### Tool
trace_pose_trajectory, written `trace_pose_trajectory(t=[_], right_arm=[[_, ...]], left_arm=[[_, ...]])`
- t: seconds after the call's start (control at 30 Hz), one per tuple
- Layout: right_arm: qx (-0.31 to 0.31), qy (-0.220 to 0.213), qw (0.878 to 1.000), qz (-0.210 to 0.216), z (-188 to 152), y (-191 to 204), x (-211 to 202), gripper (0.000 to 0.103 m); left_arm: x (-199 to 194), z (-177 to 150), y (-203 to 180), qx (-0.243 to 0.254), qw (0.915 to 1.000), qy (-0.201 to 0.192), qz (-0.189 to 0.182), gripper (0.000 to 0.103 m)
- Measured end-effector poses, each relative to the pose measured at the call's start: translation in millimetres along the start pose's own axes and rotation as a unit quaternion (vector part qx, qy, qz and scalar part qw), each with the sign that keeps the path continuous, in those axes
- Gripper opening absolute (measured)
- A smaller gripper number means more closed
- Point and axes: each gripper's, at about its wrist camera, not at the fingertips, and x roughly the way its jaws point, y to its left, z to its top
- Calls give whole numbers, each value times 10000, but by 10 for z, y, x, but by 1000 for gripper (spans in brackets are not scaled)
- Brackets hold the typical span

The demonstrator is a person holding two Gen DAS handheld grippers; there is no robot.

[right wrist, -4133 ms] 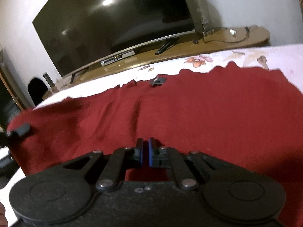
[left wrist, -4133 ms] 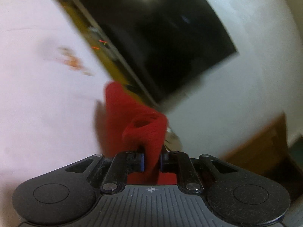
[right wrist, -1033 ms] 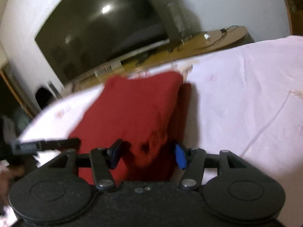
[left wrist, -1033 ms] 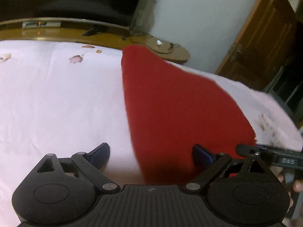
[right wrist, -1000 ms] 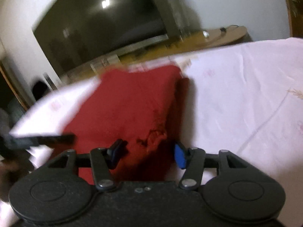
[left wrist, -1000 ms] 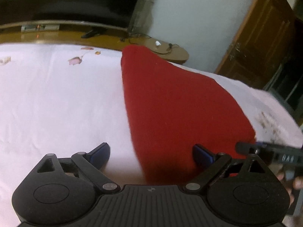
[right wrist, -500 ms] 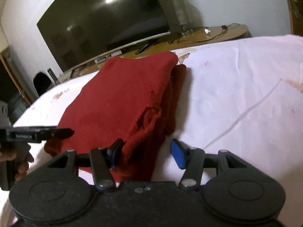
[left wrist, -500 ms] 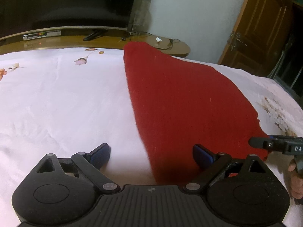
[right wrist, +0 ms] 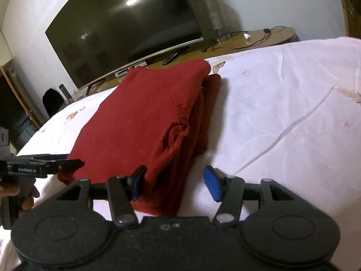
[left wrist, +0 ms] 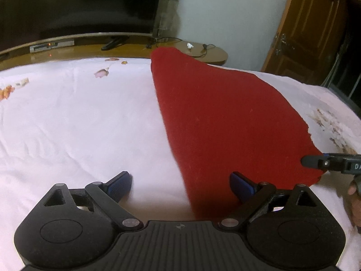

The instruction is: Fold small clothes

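A red knitted garment (left wrist: 225, 117) lies folded in layers on the white bedsheet (left wrist: 79, 117); it also shows in the right wrist view (right wrist: 144, 122) with stacked edges on its right side. My left gripper (left wrist: 180, 181) is open and empty, its jaws straddling the garment's near left edge. My right gripper (right wrist: 174, 180) is open and empty, with the near right corner of the garment between its jaws. Each gripper's tip shows in the other's view, the right one (left wrist: 315, 161) and the left one (right wrist: 67, 163), both at the garment's near edge.
A large dark TV (right wrist: 126, 22) stands on a low wooden cabinet (left wrist: 112, 47) beyond the bed. A wooden door (left wrist: 309, 27) is at the right. The bedsheet has floral prints (left wrist: 101, 73) and spreads wide on both sides of the garment.
Earlier both grippers were shut on the spread garment; now it lies folded and both are open. In the last second the grippers have barely moved and the right view steadied.
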Motion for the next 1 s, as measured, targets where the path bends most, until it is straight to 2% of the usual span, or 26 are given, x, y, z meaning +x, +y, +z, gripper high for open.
trace_pose_trajectory(t=[0.13, 0.23, 0.37, 0.53, 0.73, 1.0], right_arm=[[319, -20, 9994, 120, 140, -51, -37, 56], [788, -211, 9961, 335, 287, -188, -50, 56], [1765, -207, 9816, 695, 427, -513, 100, 58], [2572, -78, 9592, 1170, 442, -803, 325, 58], [2538, 202, 9582, 1306, 503, -766, 578, 57], [2200, 458, 9634, 1462, 659, -587, 846, 59]], left_arm=[[-16, 131, 5, 47, 10000, -80, -5, 94], [44, 268, 110, -348, 9982, -73, -473, 94], [201, 373, 329, -1310, 9828, 62, -1304, 94], [466, 342, 487, -2009, 9615, 392, -1835, 94], [625, 333, 500, -2205, 9504, 365, -2161, 94], [781, 410, 447, -2166, 9466, 428, -2347, 92]])
